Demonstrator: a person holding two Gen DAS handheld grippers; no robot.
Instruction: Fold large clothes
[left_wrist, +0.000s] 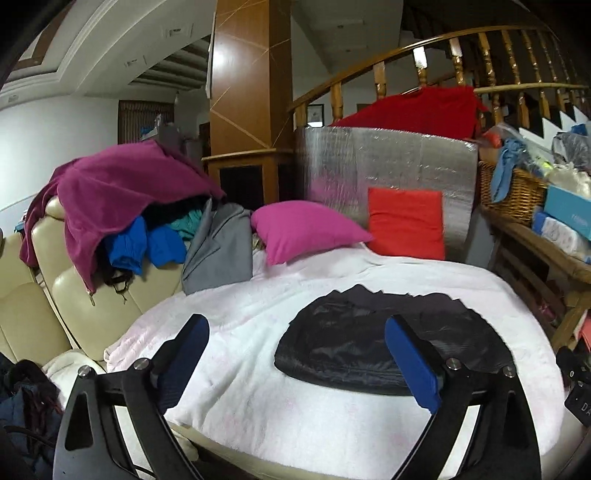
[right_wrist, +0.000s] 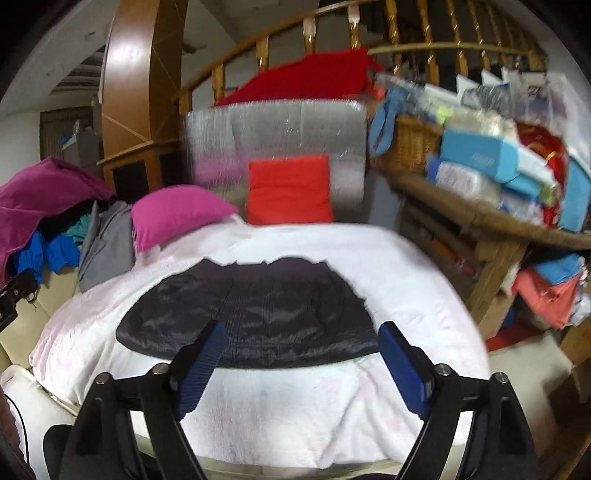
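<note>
A shiny black garment (left_wrist: 354, 339) lies folded into a flat wide shape on a white blanket (left_wrist: 258, 406). It also shows in the right wrist view (right_wrist: 258, 314) on the same blanket (right_wrist: 295, 406). My left gripper (left_wrist: 297, 332) is open and empty, held above the blanket at the garment's near left side. My right gripper (right_wrist: 301, 334) is open and empty, held just in front of the garment's near edge. Neither gripper touches the cloth.
A pile of clothes (left_wrist: 122, 199) with a magenta top sits on the cream sofa back (left_wrist: 85, 295) at left. A pink cushion (left_wrist: 299, 229) and a red cushion (left_wrist: 406, 221) lean at the back. A cluttered wooden shelf (right_wrist: 491, 218) with a wicker basket (right_wrist: 406, 147) stands at right.
</note>
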